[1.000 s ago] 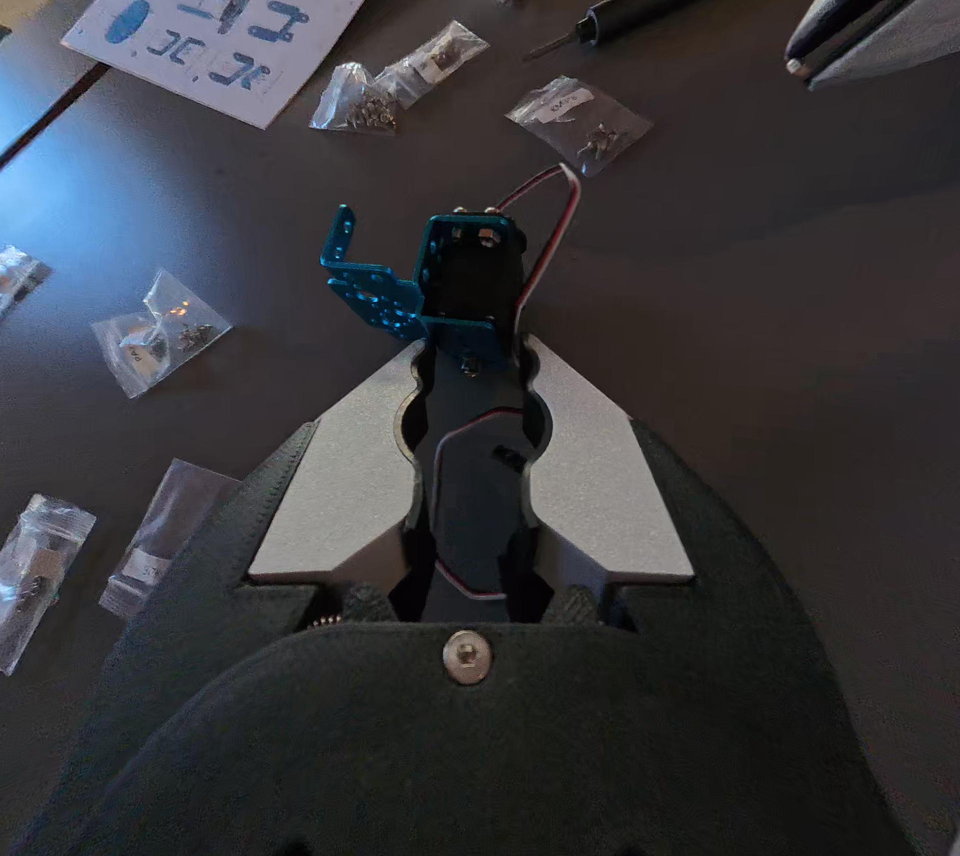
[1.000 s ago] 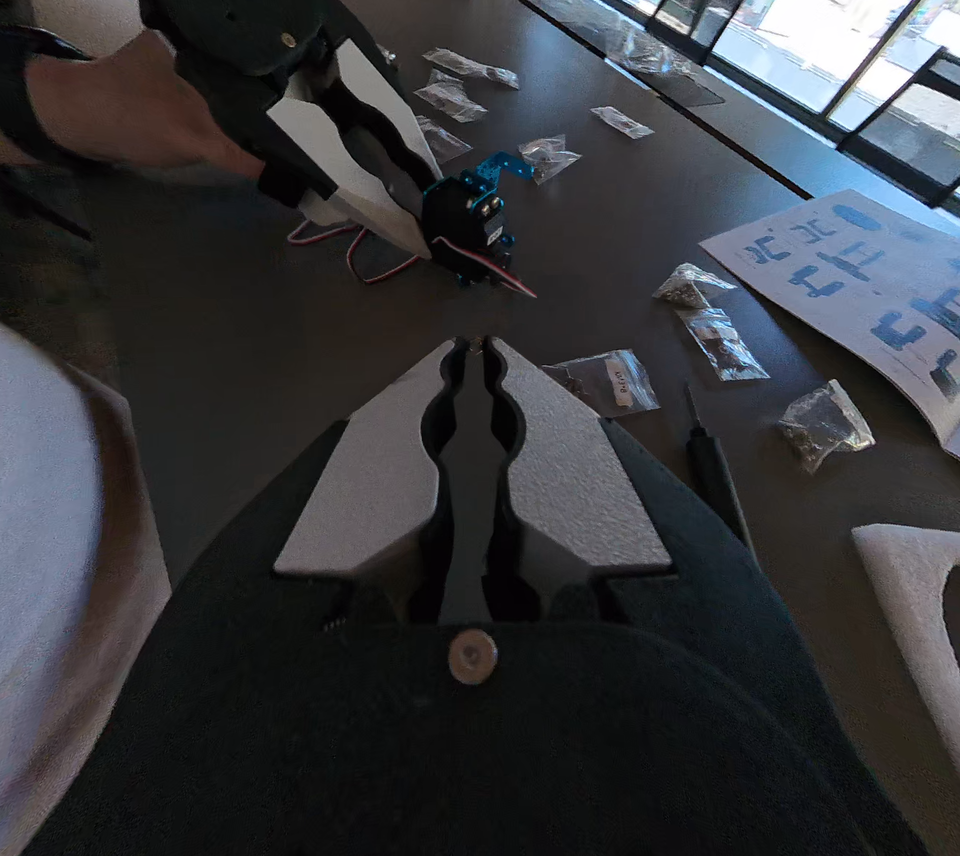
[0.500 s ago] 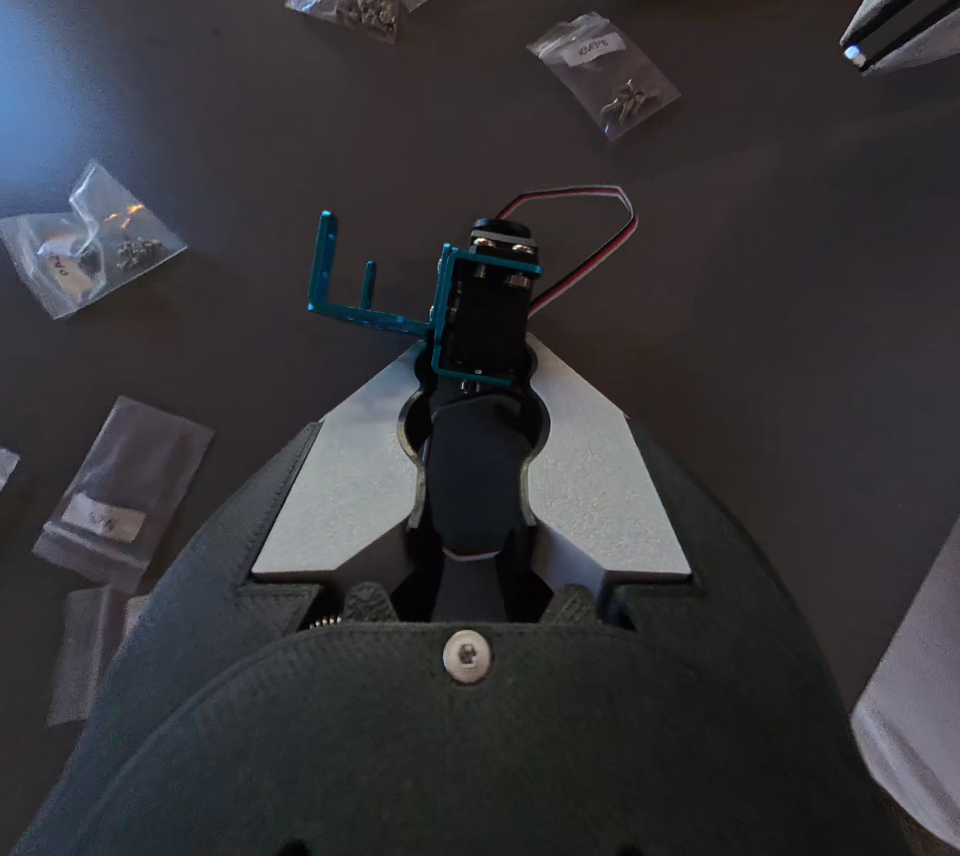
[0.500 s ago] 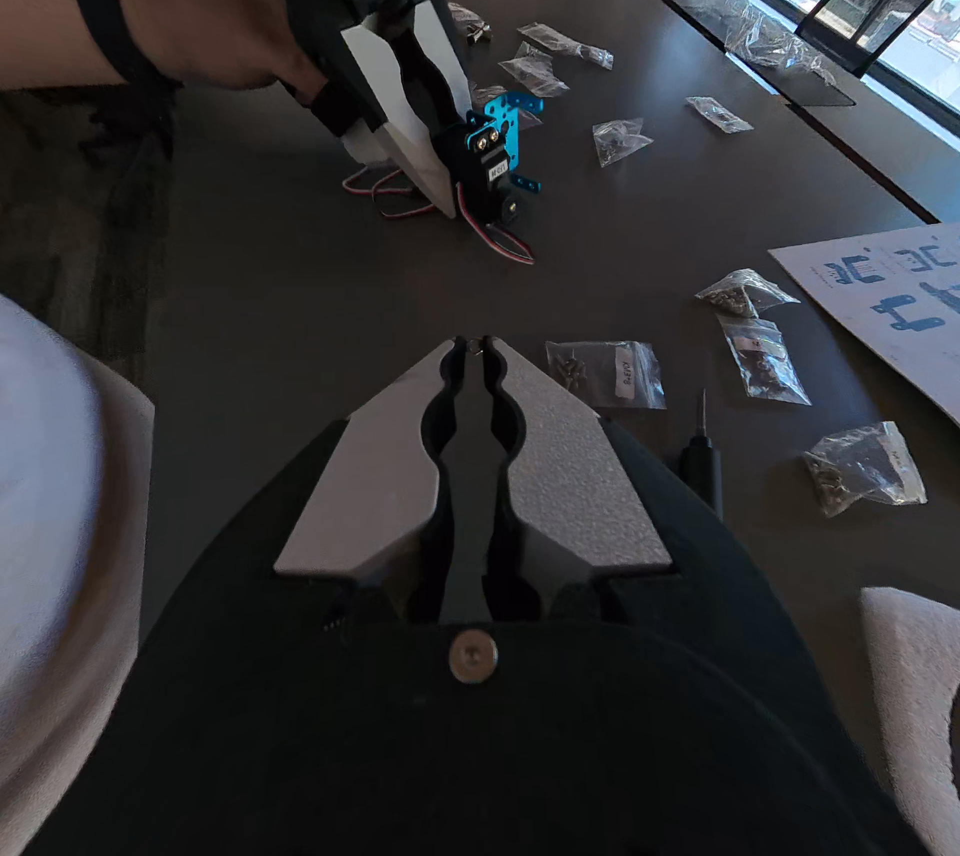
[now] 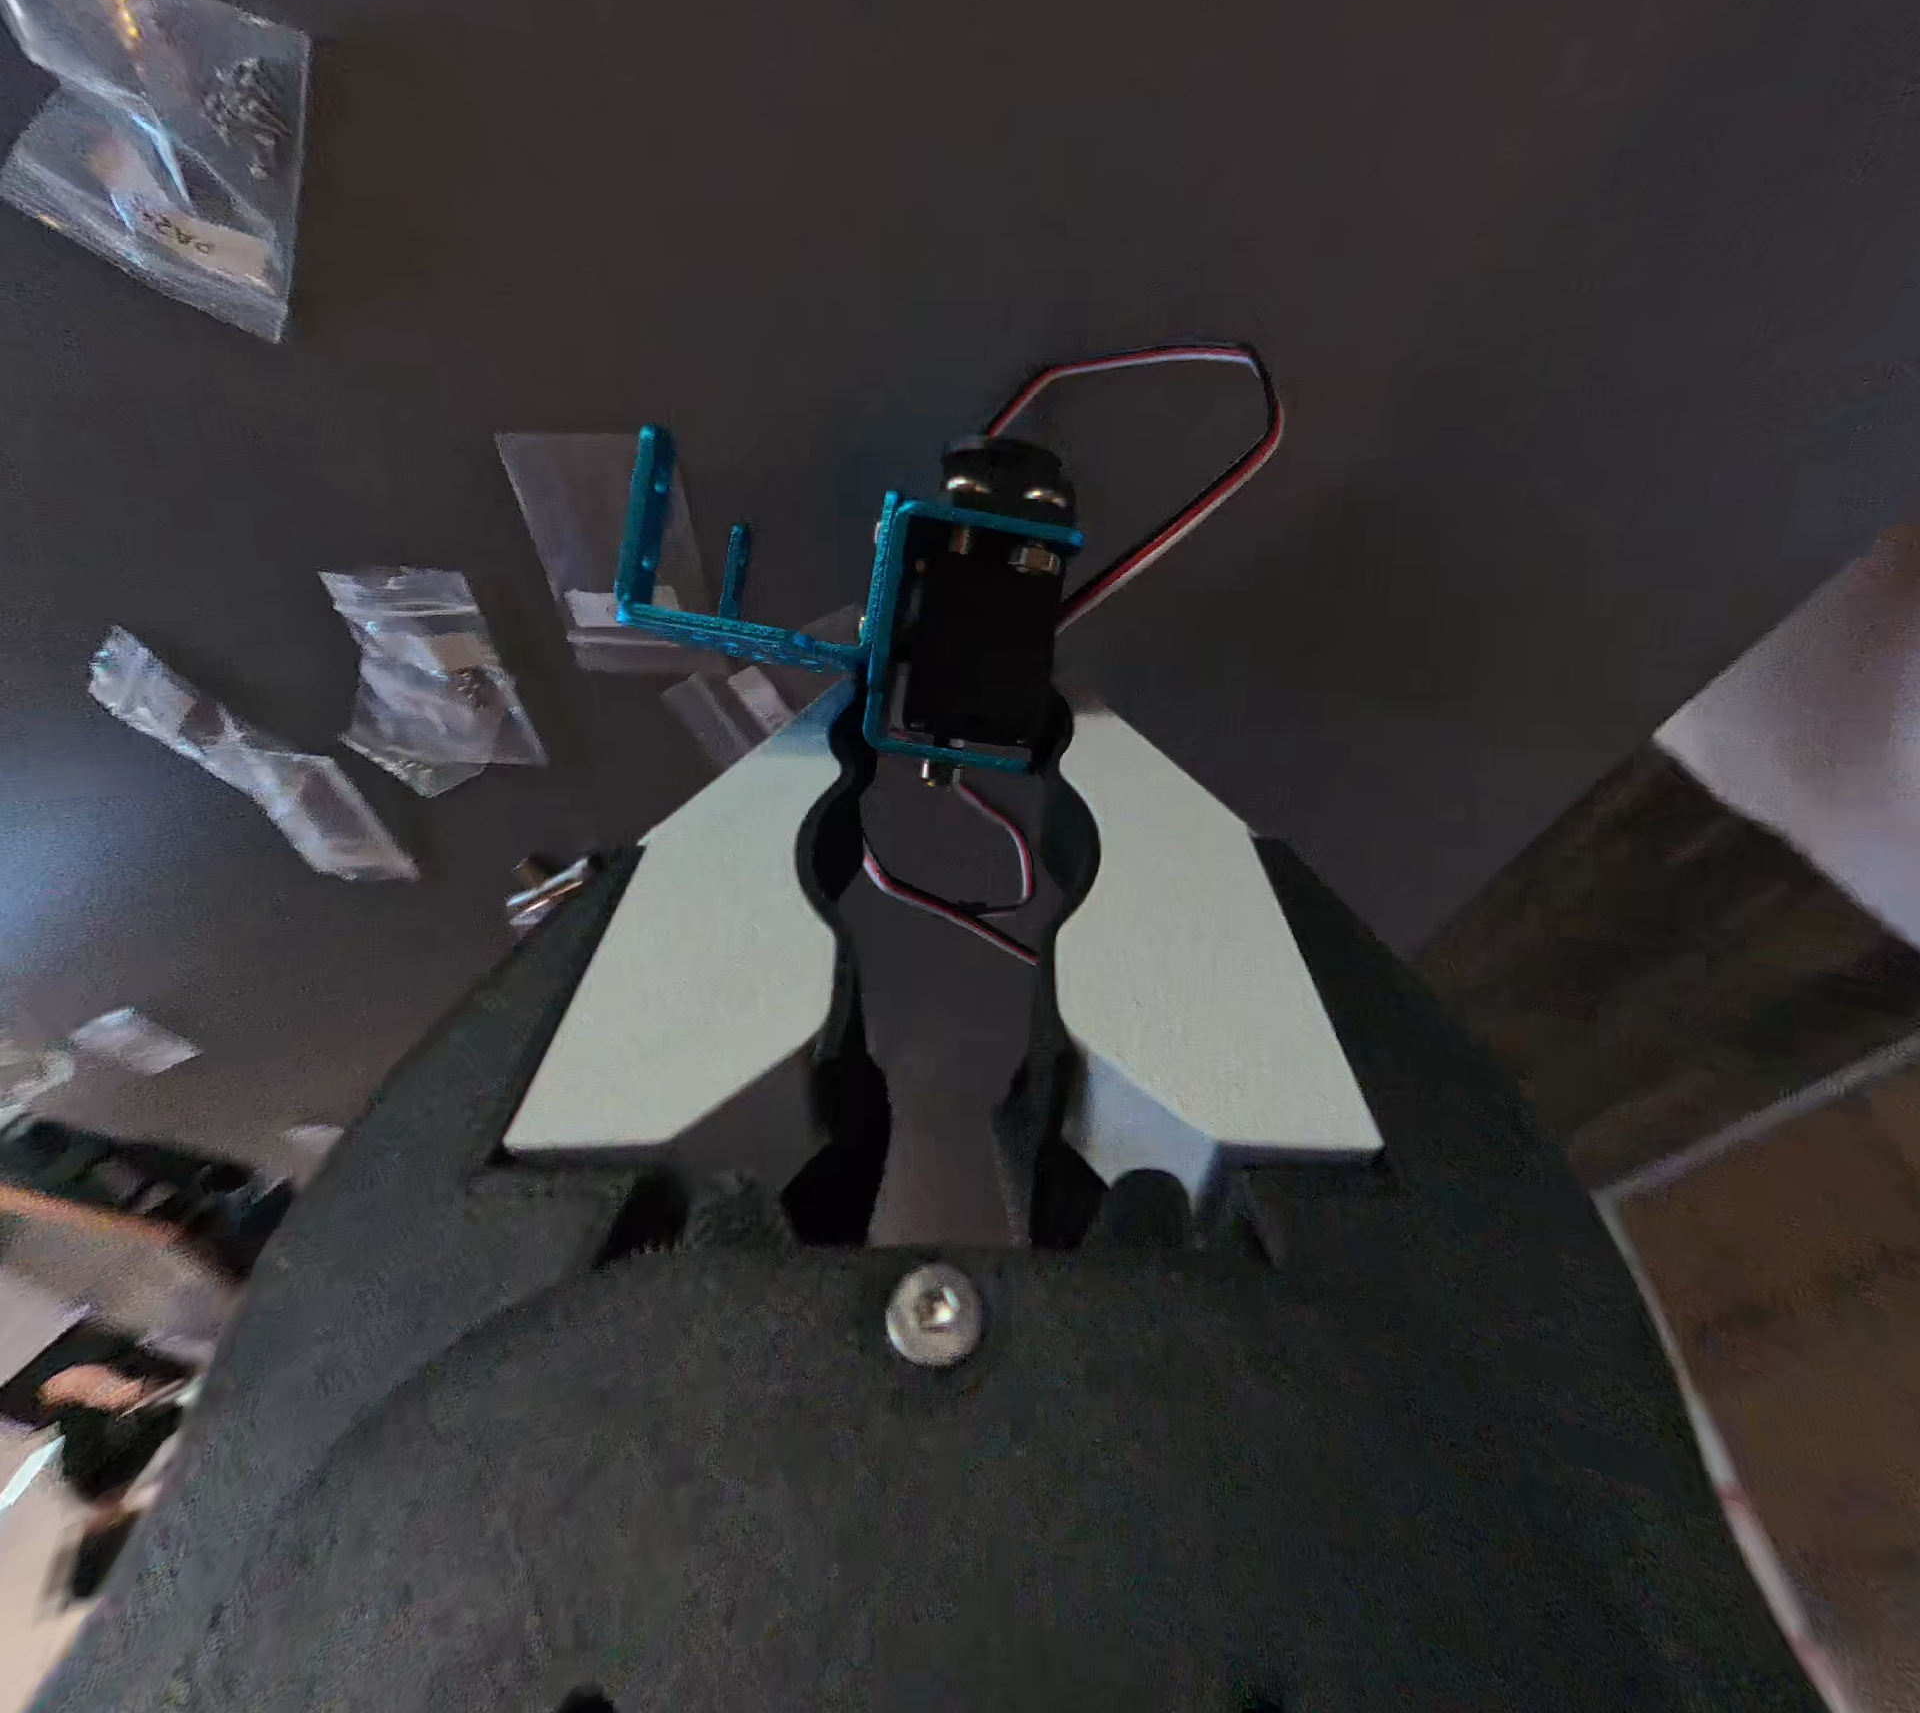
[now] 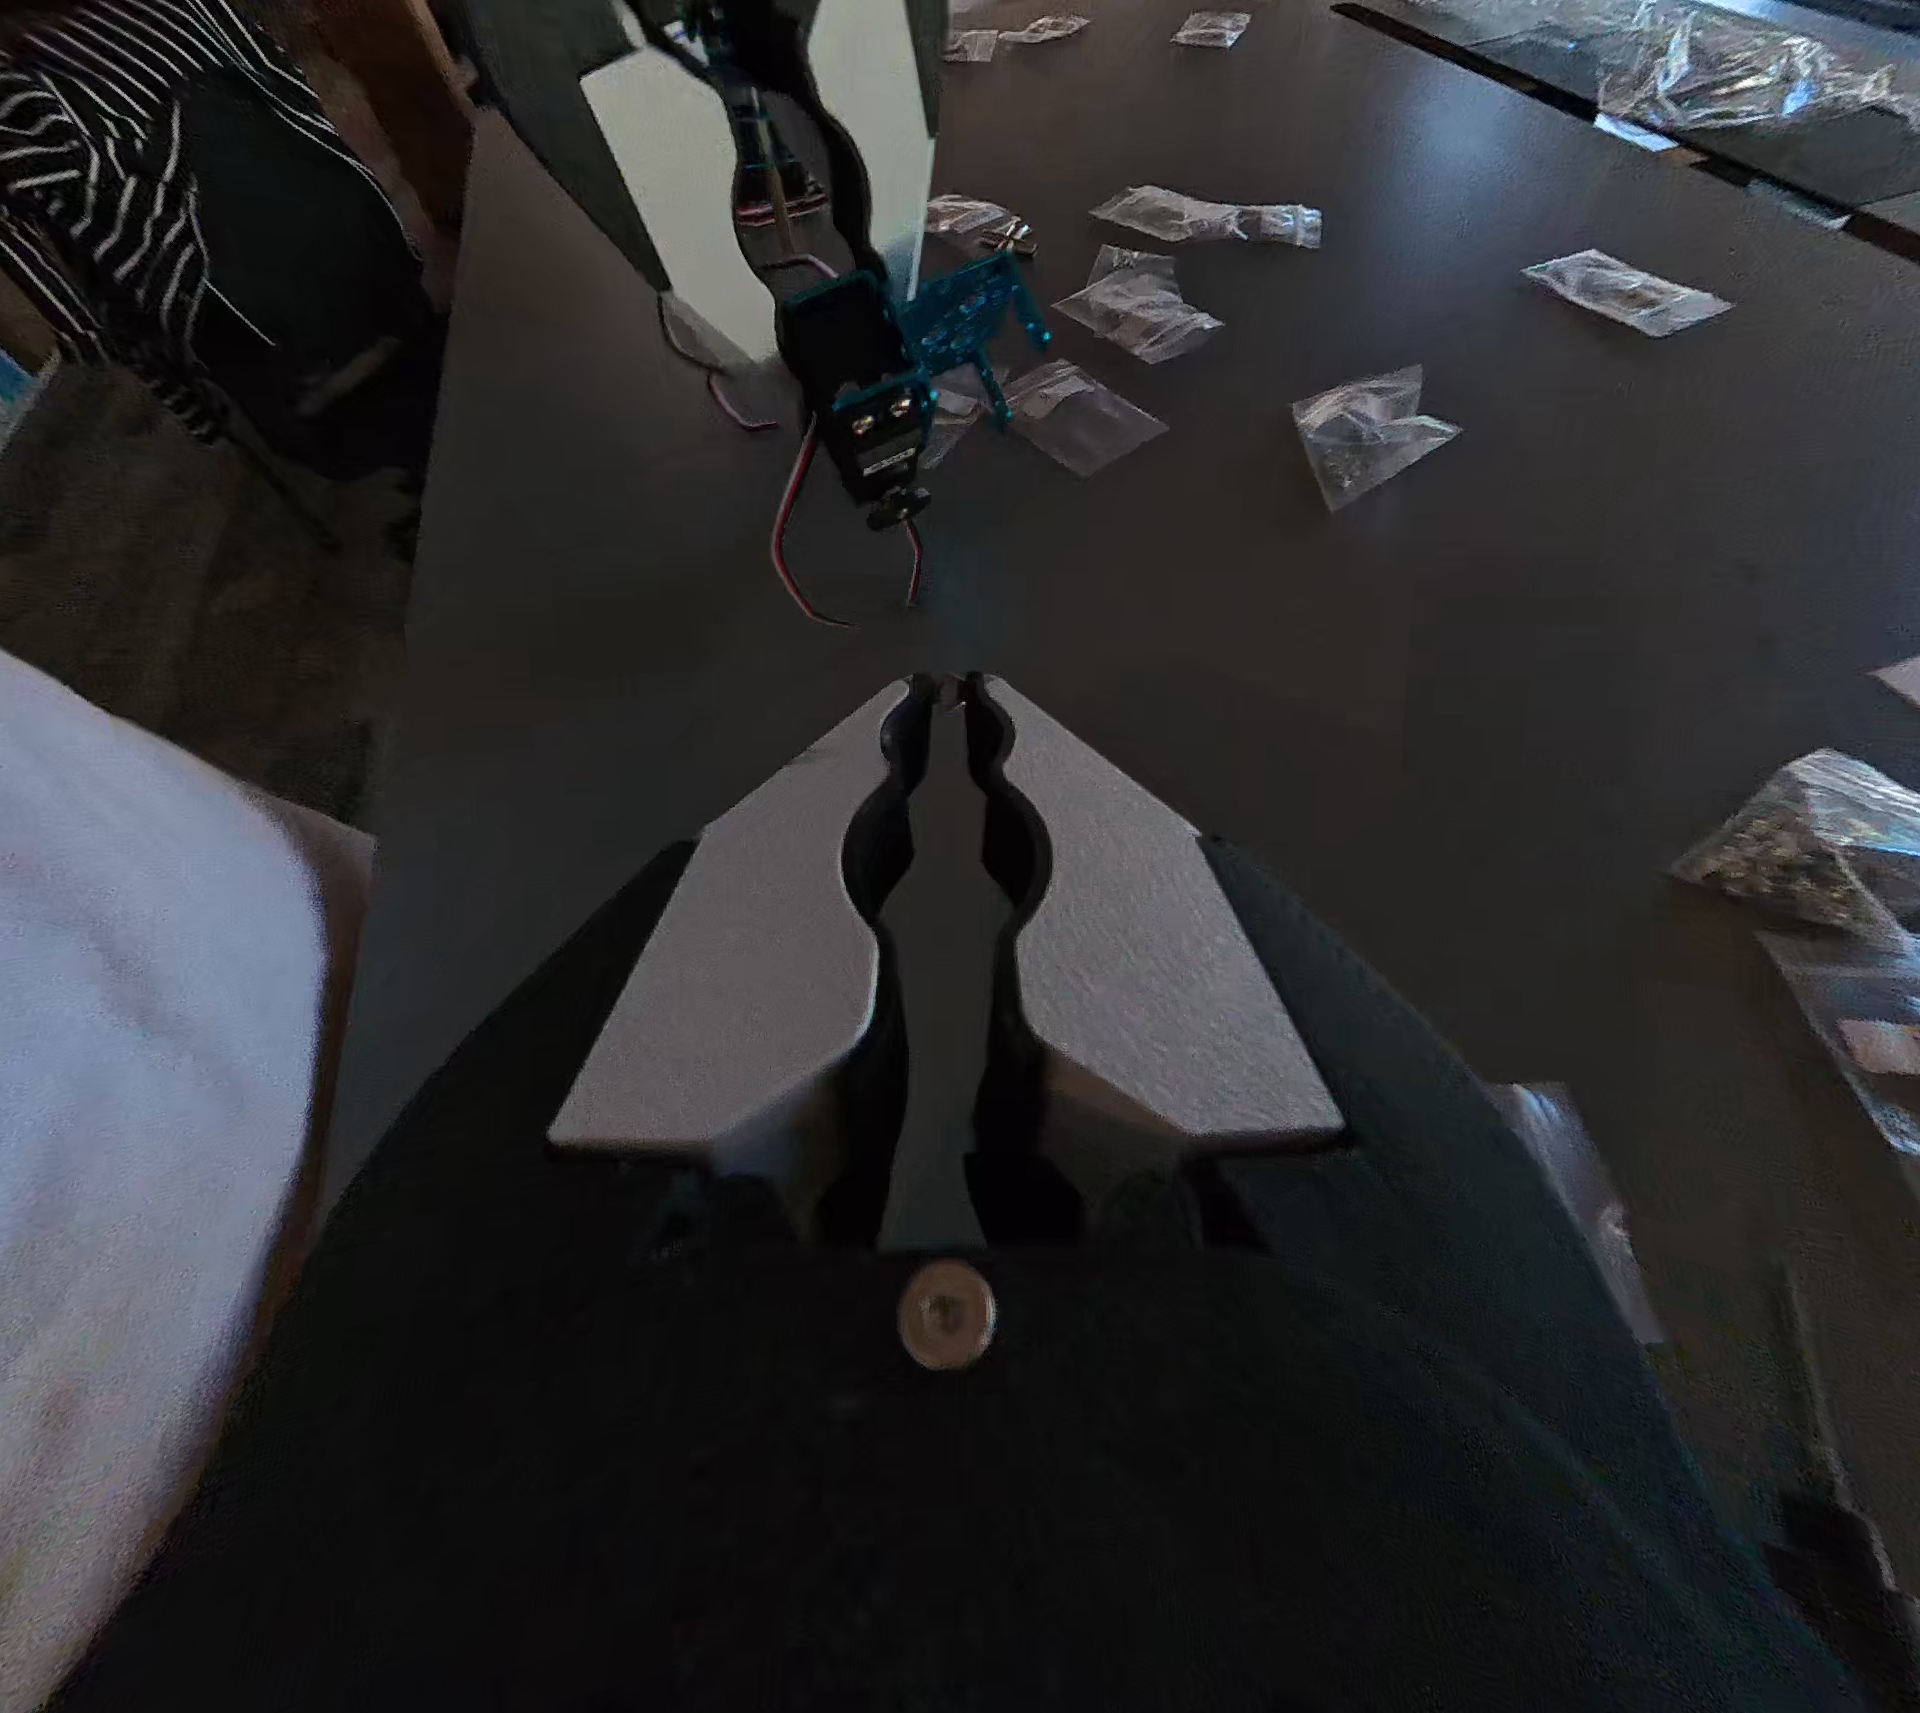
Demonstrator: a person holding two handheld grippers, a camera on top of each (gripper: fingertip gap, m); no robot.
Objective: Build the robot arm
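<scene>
Our left gripper [image 5: 951, 728] has its jaws clamped on a small black motor [image 5: 982, 624], held above the dark table [image 5: 1351, 105]. We judge it light and rigid, best gripped on its flat black sides. A blue metal bracket [image 5: 748, 614] is screwed to the motor and sticks out to its left; thin, floppy wires [image 5: 1226, 458] loop beyond it. Our right gripper [image 6: 945, 692], well short of the motor, has its jaws nearly together on something tiny. Clear bags [image 6: 1371, 432] lie scattered around.
</scene>
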